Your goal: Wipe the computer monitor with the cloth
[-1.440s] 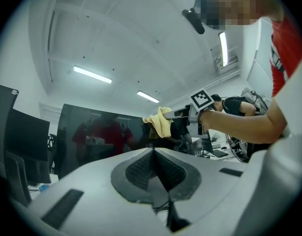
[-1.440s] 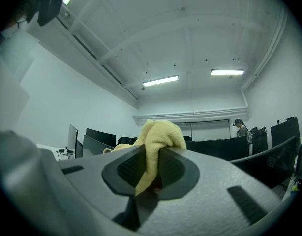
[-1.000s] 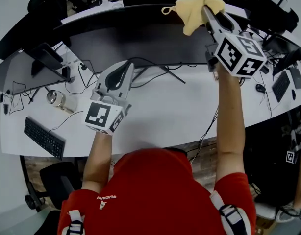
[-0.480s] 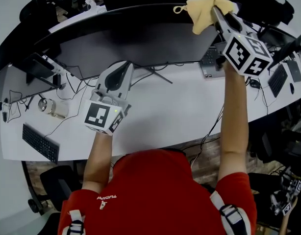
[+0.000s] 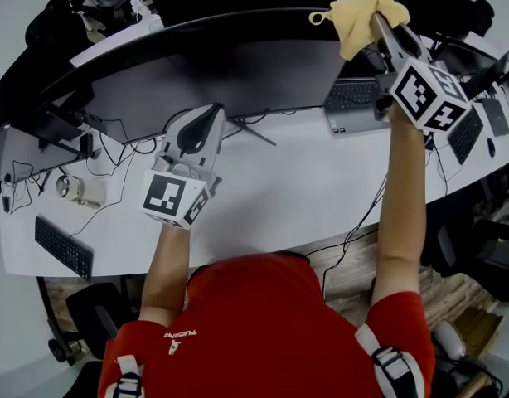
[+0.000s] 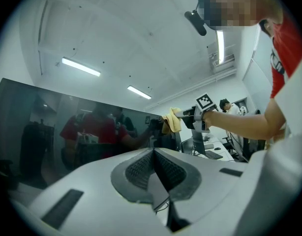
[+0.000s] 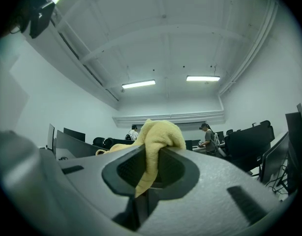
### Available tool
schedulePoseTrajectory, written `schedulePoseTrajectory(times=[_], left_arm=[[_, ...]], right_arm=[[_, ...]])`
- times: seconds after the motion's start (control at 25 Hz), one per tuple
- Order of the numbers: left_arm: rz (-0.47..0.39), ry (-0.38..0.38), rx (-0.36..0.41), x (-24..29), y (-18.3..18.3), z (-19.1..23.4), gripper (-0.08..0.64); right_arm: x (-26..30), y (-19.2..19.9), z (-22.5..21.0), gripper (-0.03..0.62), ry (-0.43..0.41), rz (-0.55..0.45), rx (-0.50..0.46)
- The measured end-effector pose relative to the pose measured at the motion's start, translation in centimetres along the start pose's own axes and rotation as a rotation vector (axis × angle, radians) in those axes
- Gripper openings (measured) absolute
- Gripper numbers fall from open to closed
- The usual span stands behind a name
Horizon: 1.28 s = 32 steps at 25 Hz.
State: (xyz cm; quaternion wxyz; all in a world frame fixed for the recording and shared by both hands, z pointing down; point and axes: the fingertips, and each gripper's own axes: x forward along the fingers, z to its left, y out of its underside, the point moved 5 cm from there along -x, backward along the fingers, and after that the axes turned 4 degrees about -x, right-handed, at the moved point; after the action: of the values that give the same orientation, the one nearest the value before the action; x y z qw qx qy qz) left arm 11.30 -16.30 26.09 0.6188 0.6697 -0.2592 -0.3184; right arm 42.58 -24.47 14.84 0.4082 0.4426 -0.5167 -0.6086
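Observation:
A wide curved dark monitor (image 5: 238, 65) stands on the white desk (image 5: 288, 197). My right gripper (image 5: 377, 16) is shut on a yellow cloth (image 5: 361, 15) and holds it at the monitor's upper right corner. The cloth (image 7: 158, 136) bunches between that gripper's jaws in the right gripper view. My left gripper (image 5: 205, 123) hovers low in front of the screen's middle, shut with nothing in it. In the left gripper view the dark screen (image 6: 67, 127) reflects the room, and the cloth (image 6: 172, 120) shows at its far end.
A keyboard (image 5: 354, 96) lies behind the monitor's right end, another keyboard (image 5: 62, 247) at the desk's left edge. A metal cup (image 5: 72, 187) and cables (image 5: 113, 143) lie left of the monitor stand (image 5: 254, 127). More monitors and people (image 7: 208, 137) fill the room behind.
The right gripper with the cloth has slid to the right along the monitor's top edge, to its right corner. The left gripper has stayed in place.

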Motion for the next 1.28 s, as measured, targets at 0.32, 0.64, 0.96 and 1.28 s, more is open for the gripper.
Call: schedulePoseTrajectory(times=[0.32,0.64,0.96,1.28], left_arm=[[0.016,0.006,0.003,1.5,0.5,-1.1,0.011],[0.036,-0.001,0.009,2.2,1.0,-1.5,0.011],[0.055,-0.011,0.008,1.9,1.7,-1.2,0.011],[0.08,-0.01,0.01,1.6,2.6,-1.3,0.011]], right_arm=[[-1.3,0.5,-3.8,0.058,0.058,-0.01,0.015],[-0.2,2.8,-3.7,0.058,-0.018,0.059,-0.029],[0.5,5.0,-2.4,0.058,-0.068,0.096,-0.043],[0.1,8.6,-2.0,0.058,-0.061,0.151,-0.039]])
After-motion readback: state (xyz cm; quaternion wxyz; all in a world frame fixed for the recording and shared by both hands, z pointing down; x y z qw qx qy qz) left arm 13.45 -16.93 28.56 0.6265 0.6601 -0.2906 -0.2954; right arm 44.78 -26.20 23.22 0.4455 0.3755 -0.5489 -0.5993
